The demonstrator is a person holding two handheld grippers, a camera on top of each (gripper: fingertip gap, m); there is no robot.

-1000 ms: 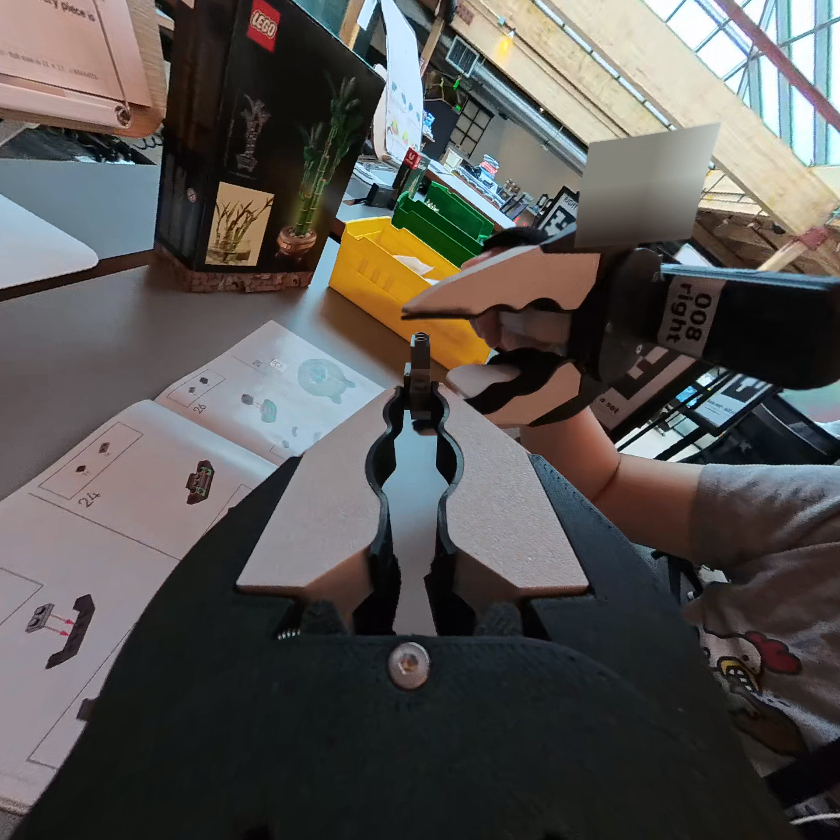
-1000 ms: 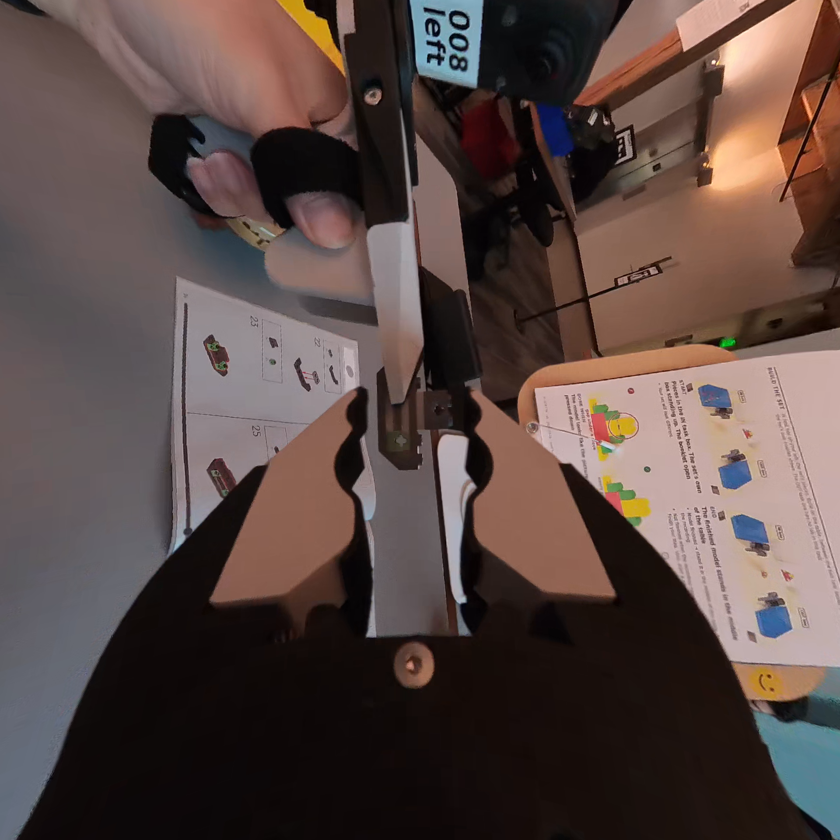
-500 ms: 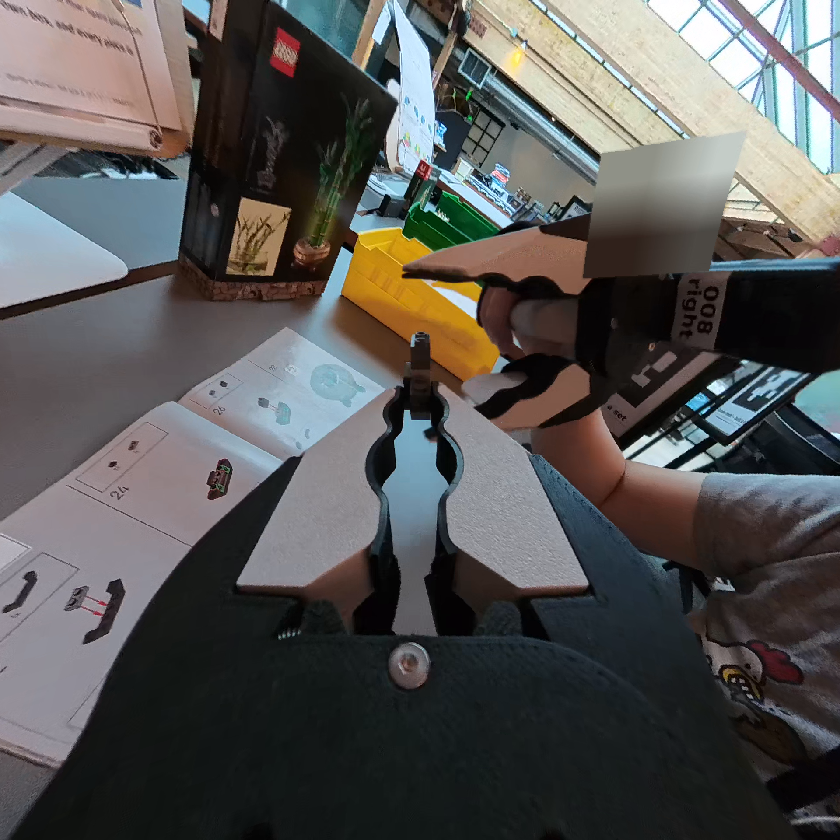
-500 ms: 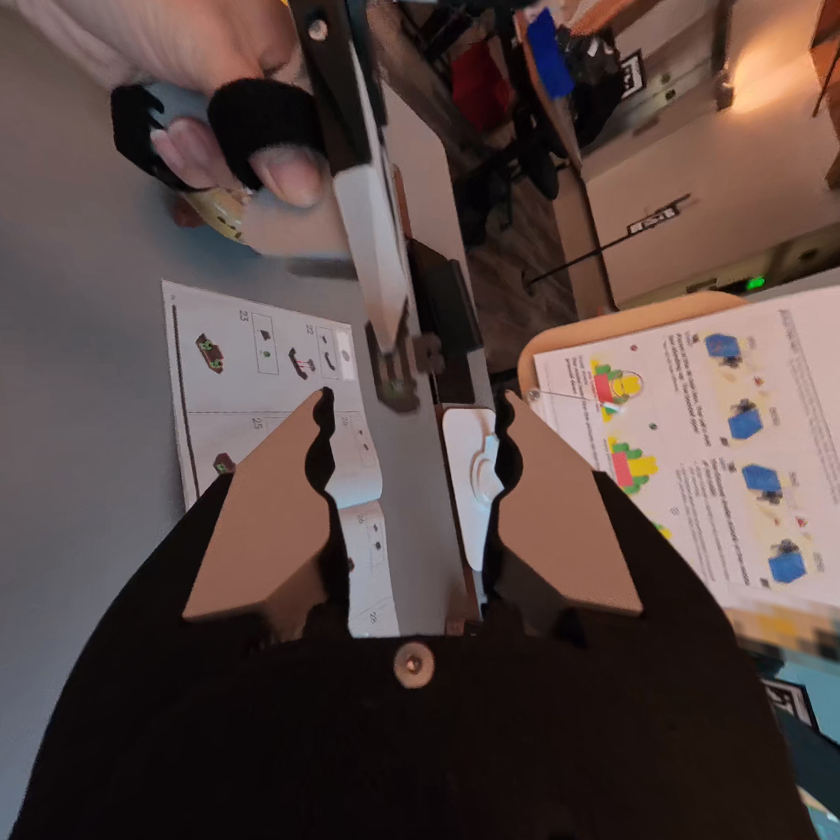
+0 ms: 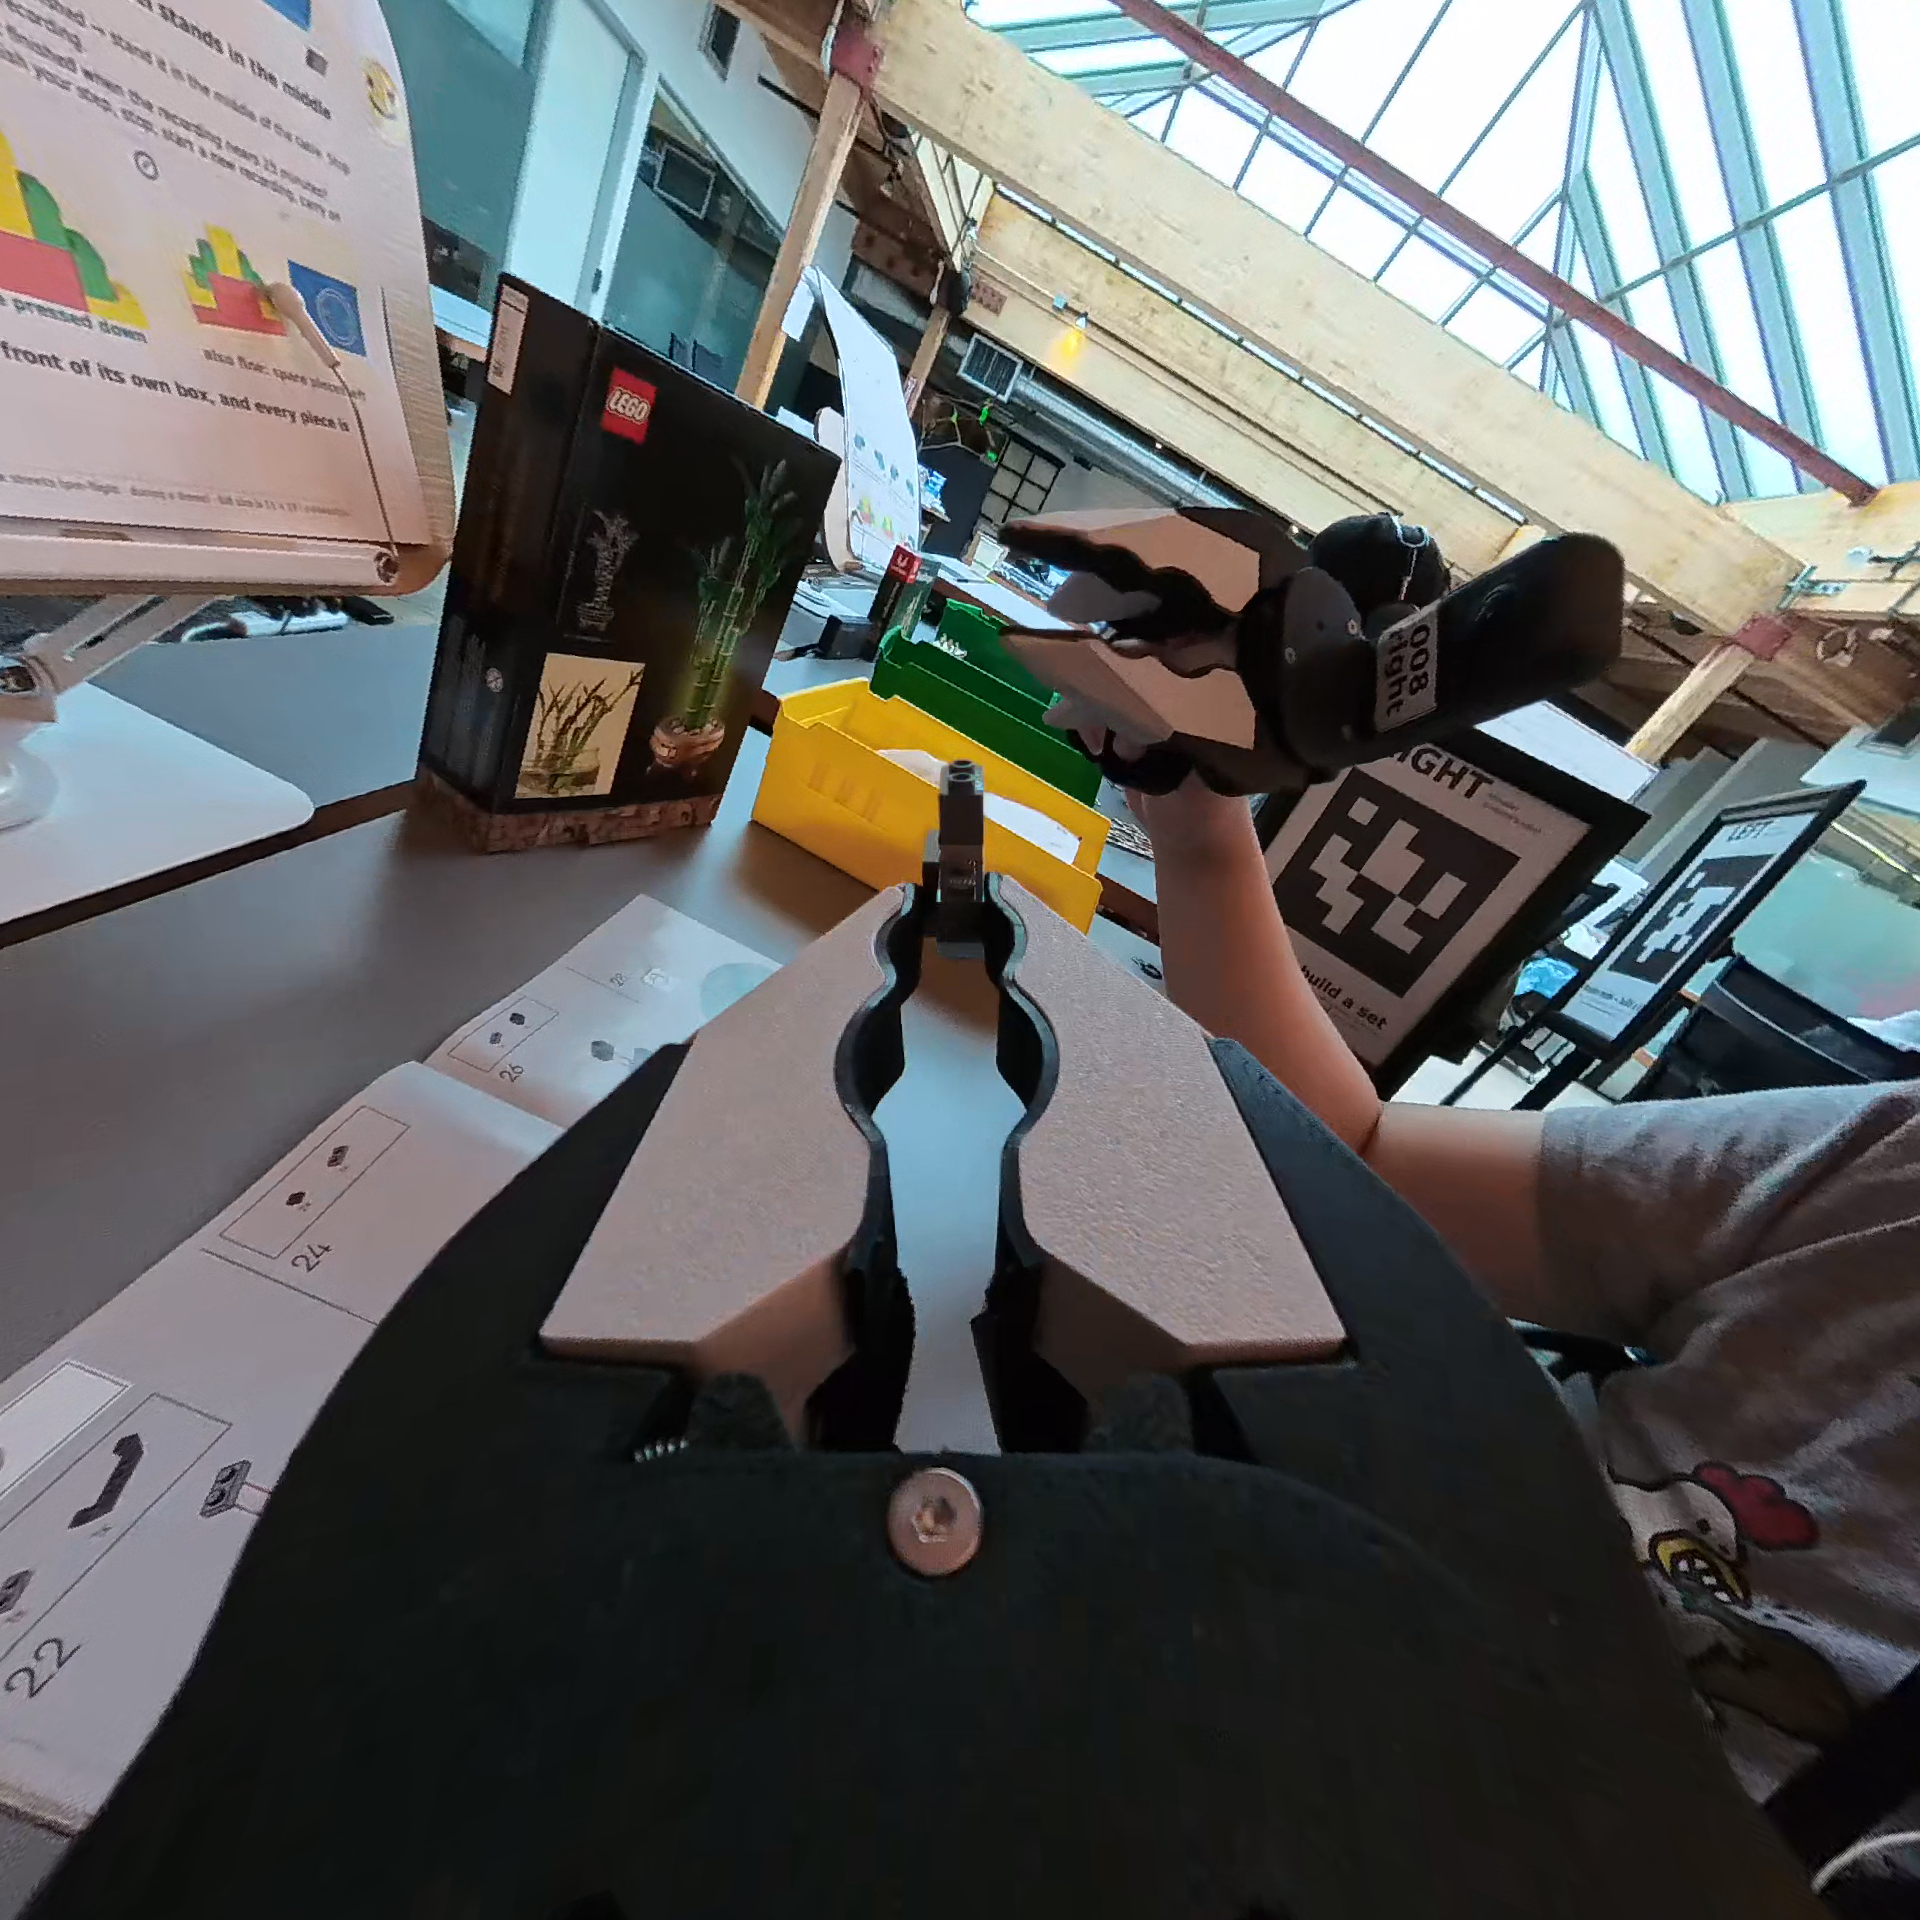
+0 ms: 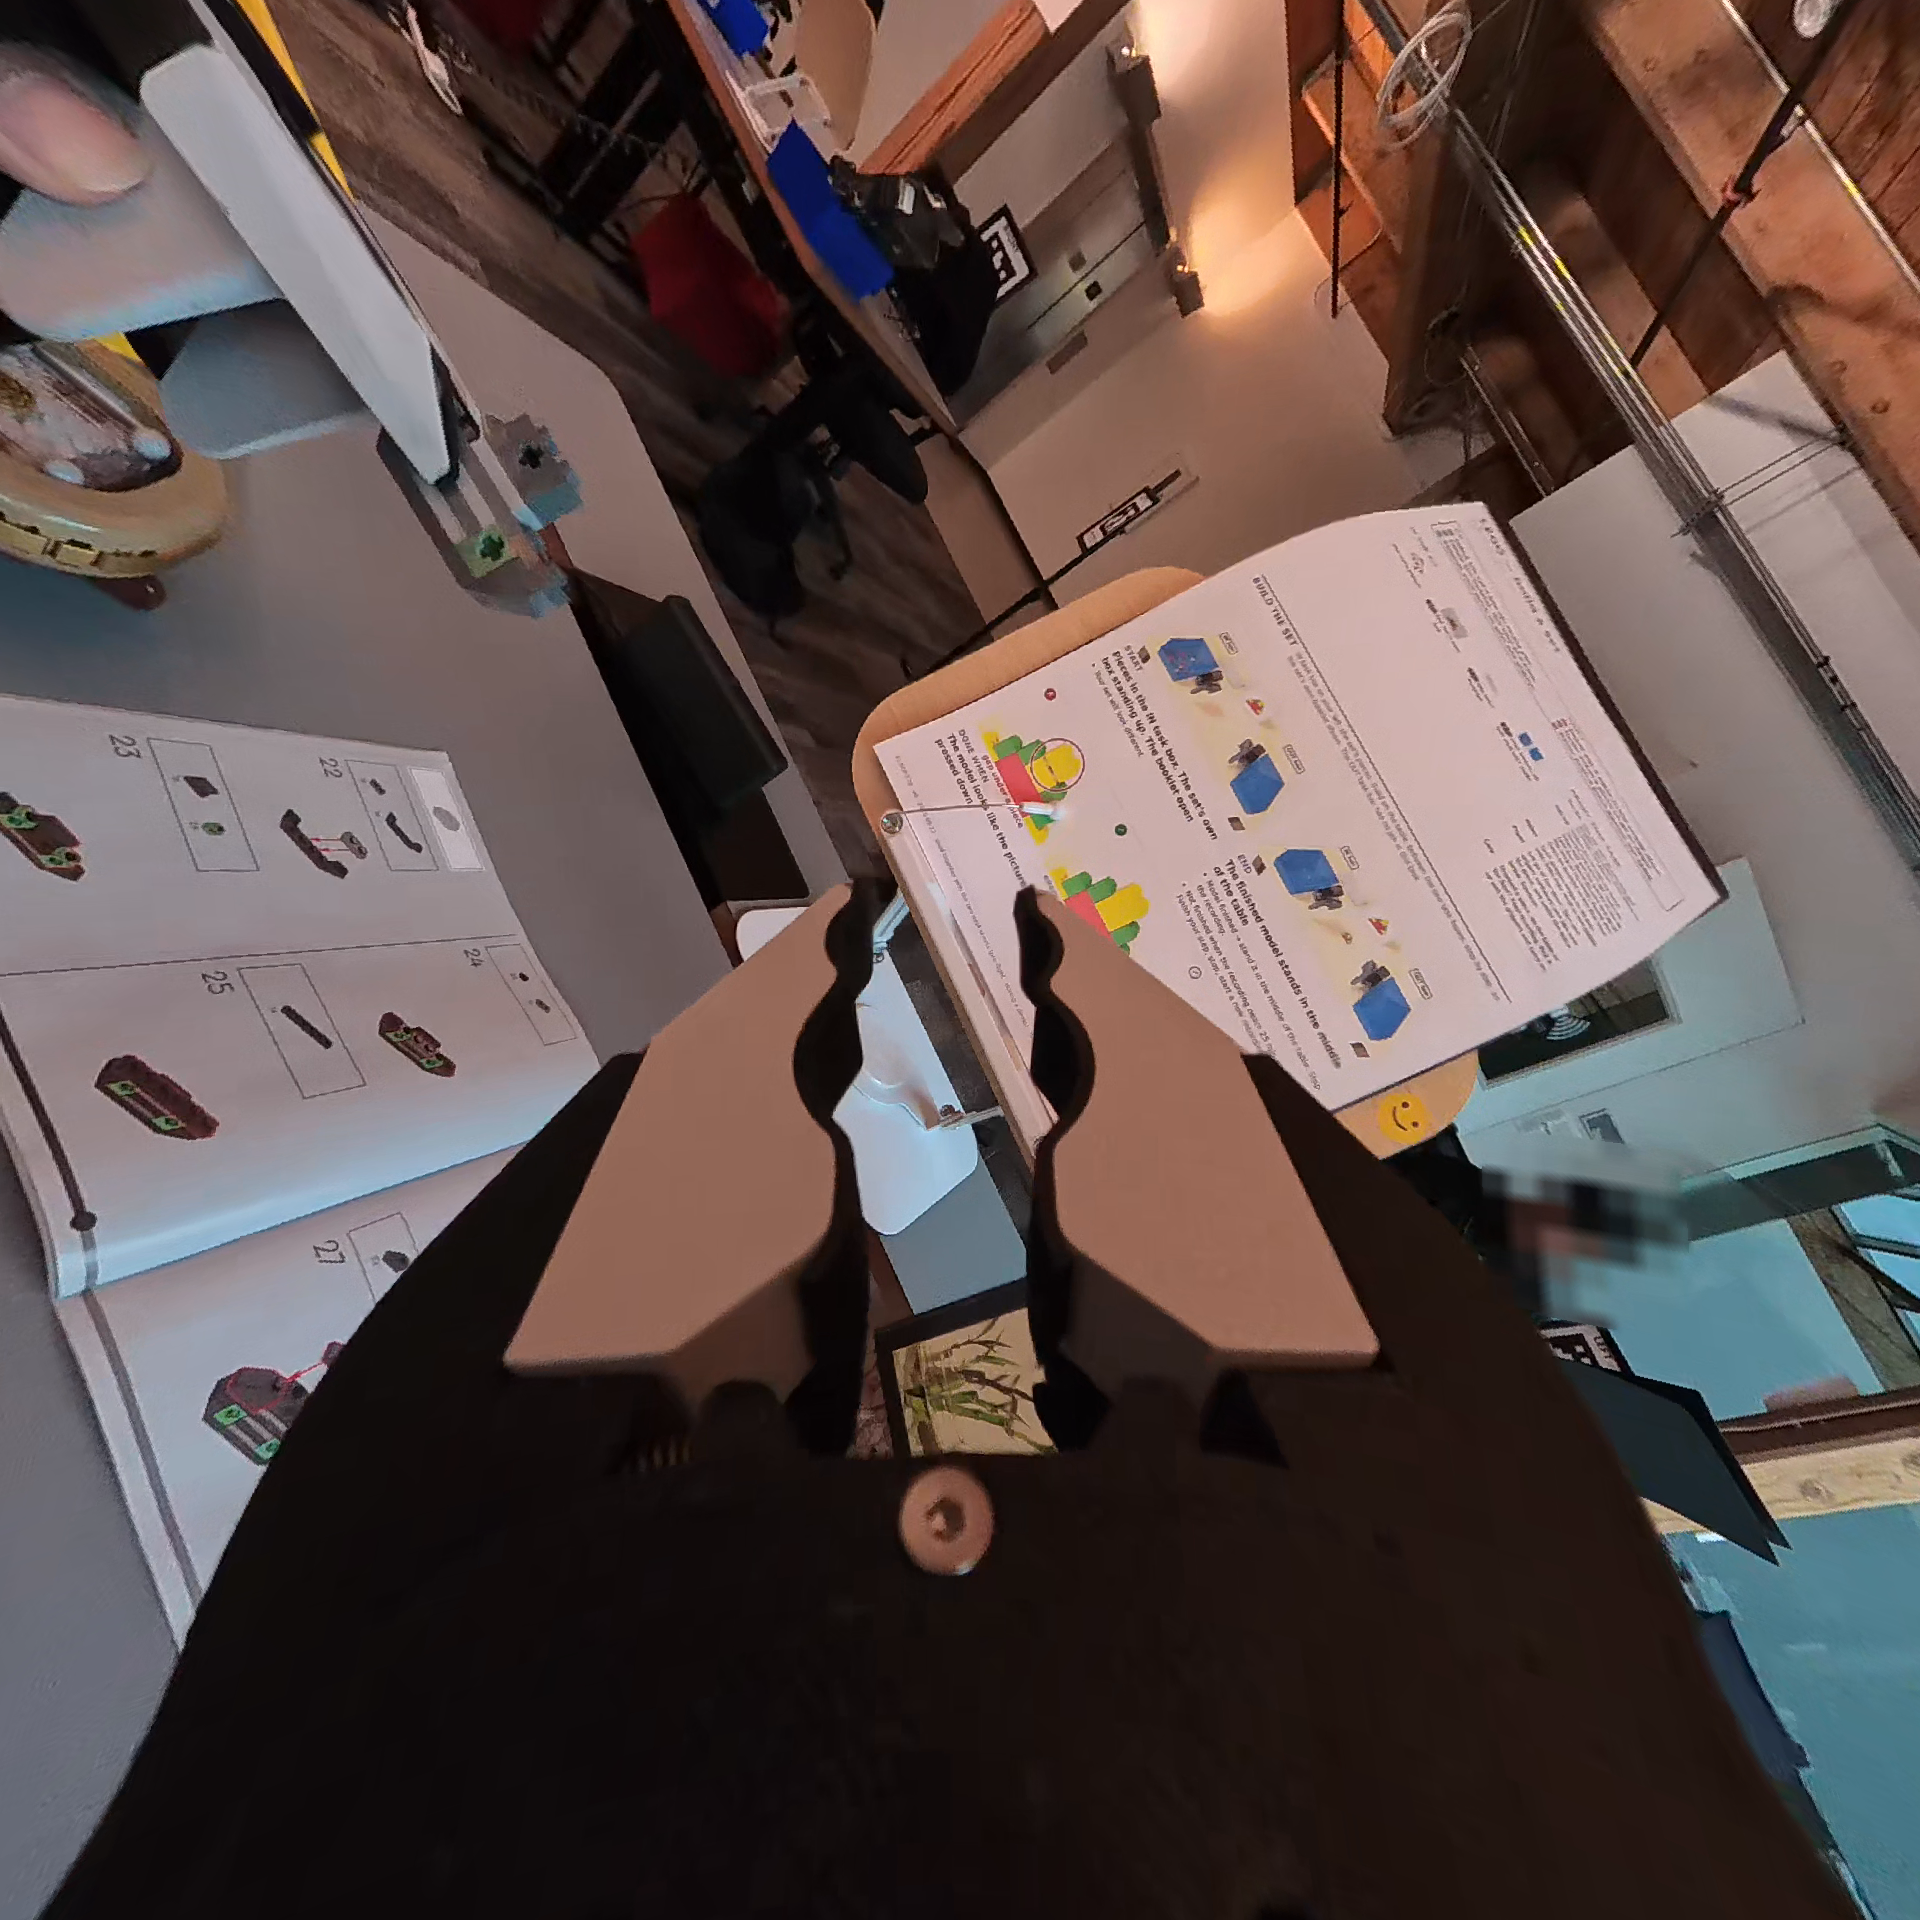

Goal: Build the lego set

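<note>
— Gripping a small dark lego piece (image 5: 958, 868) at its very tips, the left gripper (image 5: 957, 902) has its jaws drawn narrow around it; the piece stands upright and pokes out past the fingertips.

— And the right gripper (image 6: 940, 902)?

— Its jaws stand a little apart with nothing between them. From the left wrist view the right gripper (image 5: 1081, 623) is raised above and to the right of the held piece, well apart from it.

— What lies around the left tool?

— Below and to its left, the open instruction booklet (image 5: 343, 1195) lies flat on the grey table (image 5: 208, 966). Ahead of the tips is a yellow bin (image 5: 831, 790), a green bin (image 5: 966, 691) behind it. The dark set box (image 5: 613, 623) stands upright ahead to the left.

— Anything from the right wrist view?

— The held piece (image 6: 509, 520) shows up to the left of the right tool, with a green stud on its side, pinched by the left gripper's pale finger (image 6: 312, 260).
</note>
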